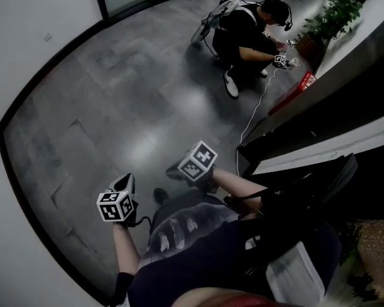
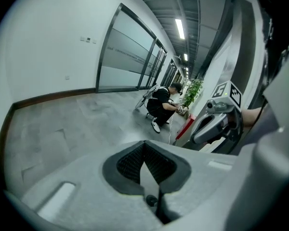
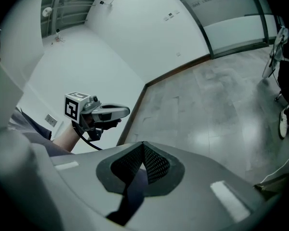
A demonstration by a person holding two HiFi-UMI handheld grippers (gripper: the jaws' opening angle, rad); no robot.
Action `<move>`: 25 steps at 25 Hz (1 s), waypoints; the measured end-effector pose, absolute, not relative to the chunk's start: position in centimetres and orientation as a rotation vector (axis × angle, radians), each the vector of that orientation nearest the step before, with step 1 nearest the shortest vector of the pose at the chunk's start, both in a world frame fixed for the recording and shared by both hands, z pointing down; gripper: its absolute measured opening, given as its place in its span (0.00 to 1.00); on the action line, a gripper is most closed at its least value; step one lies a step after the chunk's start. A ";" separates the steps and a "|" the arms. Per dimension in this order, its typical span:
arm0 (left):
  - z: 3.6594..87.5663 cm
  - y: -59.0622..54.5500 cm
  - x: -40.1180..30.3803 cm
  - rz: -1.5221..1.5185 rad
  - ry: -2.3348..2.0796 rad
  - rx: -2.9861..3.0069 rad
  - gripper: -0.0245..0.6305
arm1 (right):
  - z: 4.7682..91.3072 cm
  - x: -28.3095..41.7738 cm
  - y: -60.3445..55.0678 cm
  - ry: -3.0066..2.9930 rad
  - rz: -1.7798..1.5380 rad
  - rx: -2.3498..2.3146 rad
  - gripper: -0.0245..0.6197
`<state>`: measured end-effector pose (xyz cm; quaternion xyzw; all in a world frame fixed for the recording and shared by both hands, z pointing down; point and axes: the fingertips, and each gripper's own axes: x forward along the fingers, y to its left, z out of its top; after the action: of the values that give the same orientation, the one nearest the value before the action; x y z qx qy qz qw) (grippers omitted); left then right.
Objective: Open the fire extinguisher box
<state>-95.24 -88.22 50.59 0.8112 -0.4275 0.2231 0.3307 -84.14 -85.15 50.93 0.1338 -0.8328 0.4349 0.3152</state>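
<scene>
A red box [image 1: 299, 86] lies low against the dark wall base at the far right of the corridor, also seen as the red box [image 2: 185, 128] in the left gripper view. Both grippers hang in the air far from it, over the grey floor. My left gripper [image 1: 128, 179] is shut with nothing in it; its jaws meet at the tip [image 2: 144, 145]. My right gripper [image 1: 174, 171] is held a little further ahead, and its jaws also meet, empty [image 3: 143, 145]. Each gripper shows in the other's view: the right gripper [image 2: 198, 135] and the left gripper [image 3: 123, 112].
A person [image 1: 246, 34] crouches on the floor beside the red box, with a white cable [image 1: 255, 107] trailing along the floor. A potted plant [image 1: 333, 15] stands behind. A white wall [image 1: 38, 24] and glass panels [image 2: 125, 61] line the left side. Grey tiled floor [image 1: 115, 107] lies between.
</scene>
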 end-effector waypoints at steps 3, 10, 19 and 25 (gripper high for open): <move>50.8 -89.4 -96.6 0.555 -1.096 2.145 0.04 | 50.1 -85.8 -86.4 -2.208 1.109 0.390 0.04; 51.0 -90.1 -100.2 0.524 -1.082 2.180 0.04 | 49.2 -89.5 -86.9 -2.207 1.079 0.431 0.04; 51.1 -89.8 -103.4 0.451 -1.173 2.148 0.04 | 48.9 -92.9 -87.8 -2.195 0.996 0.320 0.04; 50.3 -90.1 -103.5 0.476 -1.188 2.157 0.04 | 48.2 -93.8 -88.5 -2.234 0.981 0.265 0.04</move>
<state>-103.47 -90.11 50.31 0.8173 -0.4502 0.1803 0.3112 -93.84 -88.55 48.21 0.1017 -0.8571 0.3762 0.3369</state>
